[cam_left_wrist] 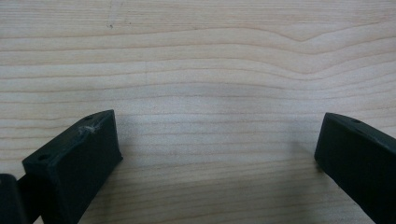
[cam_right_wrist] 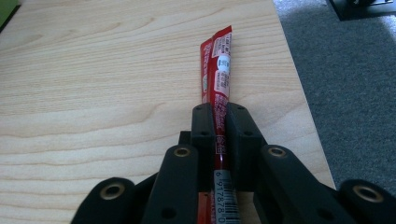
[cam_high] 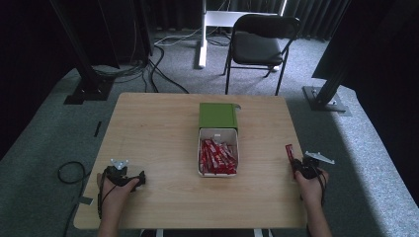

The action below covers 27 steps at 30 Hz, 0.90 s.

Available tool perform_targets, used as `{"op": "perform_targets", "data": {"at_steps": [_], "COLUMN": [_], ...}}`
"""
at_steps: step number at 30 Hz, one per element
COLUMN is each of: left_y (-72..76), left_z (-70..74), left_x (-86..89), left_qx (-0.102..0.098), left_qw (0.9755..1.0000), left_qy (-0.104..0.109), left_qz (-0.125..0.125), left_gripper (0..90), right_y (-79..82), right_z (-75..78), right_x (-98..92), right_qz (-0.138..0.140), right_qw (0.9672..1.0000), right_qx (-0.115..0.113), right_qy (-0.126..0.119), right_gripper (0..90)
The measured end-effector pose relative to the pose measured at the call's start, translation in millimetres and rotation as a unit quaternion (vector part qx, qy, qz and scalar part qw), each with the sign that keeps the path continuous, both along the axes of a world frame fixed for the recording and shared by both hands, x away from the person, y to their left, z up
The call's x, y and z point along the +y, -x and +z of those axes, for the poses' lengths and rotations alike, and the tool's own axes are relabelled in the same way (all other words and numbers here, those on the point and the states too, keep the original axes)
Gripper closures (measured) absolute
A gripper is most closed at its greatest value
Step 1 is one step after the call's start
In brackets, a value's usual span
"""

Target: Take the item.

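A: What is the right gripper (cam_right_wrist: 219,123) doing?

B: Its jaws are pinching two red sachets (cam_right_wrist: 218,70) flat together, near the right edge of the table (cam_high: 158,128); the sachets are sticking out ahead of the jaws, above the wood.

A: And the left gripper (cam_left_wrist: 219,140)?

B: It is sitting near the table's left front corner, jaws spread wide over bare wood, gripping nothing.

A: Where are the other sachets?

B: They are lying in the white tray (cam_high: 218,133) mid-table, which is sliding out of a green box (cam_high: 218,116).
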<state>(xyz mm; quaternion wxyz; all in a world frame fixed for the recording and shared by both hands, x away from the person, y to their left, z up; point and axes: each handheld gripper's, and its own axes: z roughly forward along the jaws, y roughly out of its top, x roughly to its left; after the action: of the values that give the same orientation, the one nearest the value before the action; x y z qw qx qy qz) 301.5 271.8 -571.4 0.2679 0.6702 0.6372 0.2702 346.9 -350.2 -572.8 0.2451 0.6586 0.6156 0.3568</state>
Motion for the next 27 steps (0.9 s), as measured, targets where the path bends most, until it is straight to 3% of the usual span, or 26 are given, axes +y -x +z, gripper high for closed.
{"op": "perform_targets", "data": {"at_steps": [8,15,23,27], "left_y": [0.0,0.0,0.0,0.0], "left_z": [0.0,0.0,0.0,0.0], "left_x": [0.0,0.0,0.0,0.0], "left_qx": [0.0,0.0,0.0,0.0], "left_qw": [1.0,1.0,1.0,1.0], "left_qy": [0.0,0.0,0.0,0.0], "left_qz": [0.0,0.0,0.0,0.0], "left_gripper": [0.7,0.8,0.8,0.7], "right_y": [1.4,3.9,5.1,5.2], "right_z": [6.1,13.8,18.1,18.0], "right_x": [-1.7,0.8,9.8,12.4], "right_qz": [0.0,0.021,0.077,0.093], "right_qw": [1.0,0.9995,0.9968,0.9955], "right_qx": [-0.008,-0.02,-0.022,-0.021], "right_qy": [-0.005,-0.011,-0.001,0.002], "right_gripper": [71.4,65.8,55.6,50.6]}}
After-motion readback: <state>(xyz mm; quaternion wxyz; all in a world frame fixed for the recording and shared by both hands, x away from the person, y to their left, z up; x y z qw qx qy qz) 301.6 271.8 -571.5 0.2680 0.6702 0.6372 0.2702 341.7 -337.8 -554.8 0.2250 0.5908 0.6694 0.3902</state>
